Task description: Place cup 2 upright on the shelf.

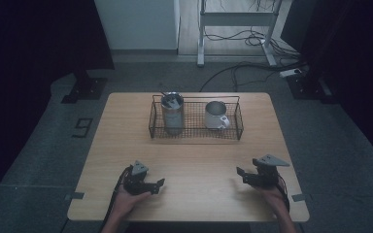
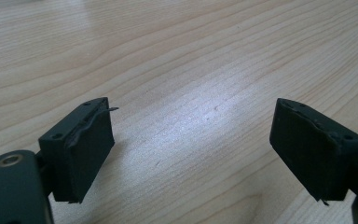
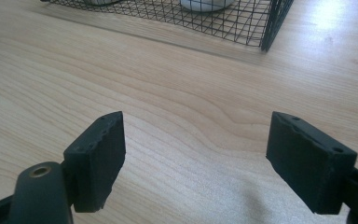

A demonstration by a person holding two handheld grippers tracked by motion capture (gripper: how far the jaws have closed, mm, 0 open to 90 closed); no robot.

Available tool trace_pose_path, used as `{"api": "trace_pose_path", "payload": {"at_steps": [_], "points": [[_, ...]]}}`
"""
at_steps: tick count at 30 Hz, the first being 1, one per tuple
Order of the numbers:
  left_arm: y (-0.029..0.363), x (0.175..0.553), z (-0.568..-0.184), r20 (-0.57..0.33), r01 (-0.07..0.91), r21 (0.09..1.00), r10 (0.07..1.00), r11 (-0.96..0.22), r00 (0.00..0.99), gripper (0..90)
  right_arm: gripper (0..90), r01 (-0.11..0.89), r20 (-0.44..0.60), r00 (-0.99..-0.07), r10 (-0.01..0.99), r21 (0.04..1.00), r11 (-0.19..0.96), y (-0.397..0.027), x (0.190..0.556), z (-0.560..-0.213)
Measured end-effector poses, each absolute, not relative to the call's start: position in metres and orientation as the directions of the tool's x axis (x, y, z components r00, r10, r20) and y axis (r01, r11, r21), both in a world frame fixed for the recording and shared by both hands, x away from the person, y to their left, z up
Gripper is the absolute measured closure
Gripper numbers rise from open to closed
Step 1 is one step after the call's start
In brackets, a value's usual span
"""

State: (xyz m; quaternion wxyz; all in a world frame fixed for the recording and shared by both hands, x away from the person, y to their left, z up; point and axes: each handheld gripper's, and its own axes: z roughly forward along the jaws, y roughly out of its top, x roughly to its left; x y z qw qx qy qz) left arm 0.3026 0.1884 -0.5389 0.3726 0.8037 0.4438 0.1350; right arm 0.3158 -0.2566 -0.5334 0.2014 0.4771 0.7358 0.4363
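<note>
My left gripper [image 1: 158, 185] rests low on the wooden table [image 1: 194, 160] near its front left, held by a hand. In the left gripper view, my left gripper [image 2: 191, 149] has its jaws apart over bare wood, with nothing between them. My right gripper [image 1: 240, 173] sits near the front right, also in a hand. In the right gripper view, my right gripper [image 3: 193, 154] stands open and empty, pointed toward the wire basket [image 3: 223, 25]. The black wire basket [image 1: 194, 137] stands at the table's far middle. It holds a steel tumbler [image 1: 173, 115] on the left and a white mug [image 1: 216, 115] on the right.
Bare wood lies between both grippers and the basket. Beyond the table's far edge are a white desk frame [image 1: 235, 19], cables on the floor [image 1: 233, 73] and dark stands at both sides.
</note>
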Motion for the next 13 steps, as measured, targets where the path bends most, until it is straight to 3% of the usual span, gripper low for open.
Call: {"api": "trace_pose_path", "payload": {"at_steps": [13], "points": [[0.1883, 0.3022, -0.5380, -0.116, 0.612, 0.719, 0.812, -0.329, 0.573, 13.5, 18.9, 0.536, 0.110, -0.460, 0.881, 0.826, 0.176, -0.2545, 0.3177, -0.5377]]}}
